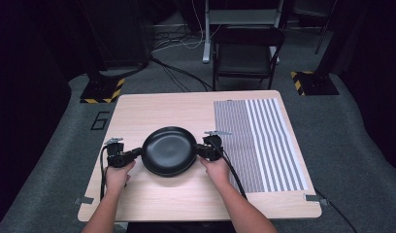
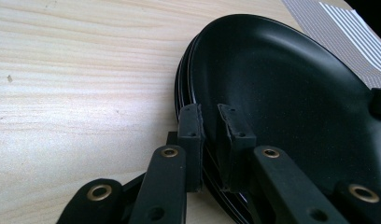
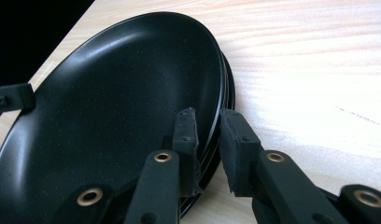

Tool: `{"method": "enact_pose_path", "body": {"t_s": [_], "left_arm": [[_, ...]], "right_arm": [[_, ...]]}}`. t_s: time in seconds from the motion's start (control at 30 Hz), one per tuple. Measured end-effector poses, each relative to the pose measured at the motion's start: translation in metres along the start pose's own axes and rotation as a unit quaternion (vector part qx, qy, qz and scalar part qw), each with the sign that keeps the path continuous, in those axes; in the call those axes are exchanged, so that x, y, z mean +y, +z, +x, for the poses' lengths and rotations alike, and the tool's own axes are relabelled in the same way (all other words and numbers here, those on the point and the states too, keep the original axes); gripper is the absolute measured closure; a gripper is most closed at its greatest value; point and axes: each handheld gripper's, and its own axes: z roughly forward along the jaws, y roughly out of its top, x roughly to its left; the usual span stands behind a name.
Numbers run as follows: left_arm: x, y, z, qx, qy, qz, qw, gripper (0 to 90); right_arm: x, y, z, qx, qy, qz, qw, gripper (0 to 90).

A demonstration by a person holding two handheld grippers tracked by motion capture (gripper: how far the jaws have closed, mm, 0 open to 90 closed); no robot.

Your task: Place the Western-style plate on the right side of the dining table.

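High view, plates: a stack of black plates [image 1: 168,151] lay on the pale wooden table [image 1: 152,109], near its front middle, left of a striped mat [image 1: 258,141].
High view, grippers: the left gripper [image 1: 136,153] met the stack's left rim and the right gripper [image 1: 199,149] its right rim, so the stack lay straight between them, each hand equally near.
High view, axis: the plates were round with no long axis; the line that mattered ran from gripper to gripper, across the table.
Left gripper view, jaws: the left gripper [image 2: 210,122] had its two black jaws straddling the rim of the plates [image 2: 291,93], one jaw under or outside the edge and one over the inner face. They looked clamped on the rim, with only a narrow gap showing between the pads.
Left gripper view, stack: several thin edges showed at the rim, so more than one plate was stacked.
Right gripper view, jaws: the right gripper [image 3: 206,126] straddled the opposite rim of the plates [image 3: 114,98], but the gap was wider and the outer pad stood off the edge; it looked apart, not yet gripping.
Materials: the plates were matte black, smooth, shallow and faintly speckled; the table was light grained wood; the jaw pads were rough black rubber.
Judgement: a level two-sided lift would probably need the right jaws to close first.
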Motion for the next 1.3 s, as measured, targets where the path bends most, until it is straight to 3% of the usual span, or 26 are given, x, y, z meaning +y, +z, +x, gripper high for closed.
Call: {"method": "enact_pose_path", "body": {"t_s": [0.13,0.3,0.53,0.73,1.1,1.2,1.3], "left_arm": [[-0.001,0.0,-0.001,0.003,0.005,-0.001,1.0,80.5],[-0.001,0.0,-0.002,0.005,0.001,0.0,1.0,80.7],[-0.001,0.0,-0.004,0.008,-0.001,-0.002,1.0,80.9],[-0.001,0.001,-0.004,0.0,-0.002,0.0,1.0,81.1],[-0.002,0.002,-0.003,-0.011,-0.006,0.0,0.9999,81.3],[-0.001,0.005,-0.004,-0.017,-0.011,-0.001,0.9998,81.6],[-0.001,0.007,-0.008,-0.008,-0.006,0.003,0.9999,81.4]], "right_arm": [[0.0,0.001,-0.002,0.008,0.022,0.002,0.9997,77.2],[0.0,0.0,-0.002,0.002,0.022,-0.001,0.9998,78.2],[0.004,-0.003,0.001,-0.012,-0.006,-0.012,0.9998,82.8],[0.004,-0.002,-0.001,-0.012,0.002,-0.007,0.9999,79.6],[0.001,0.005,-0.007,0.005,0.043,0.009,0.999,74.6],[0.001,0.003,-0.009,0.014,0.072,0.011,0.9972,75.9],[0.001,0.003,-0.012,0.025,0.097,0.008,0.9949,76.2]]}}
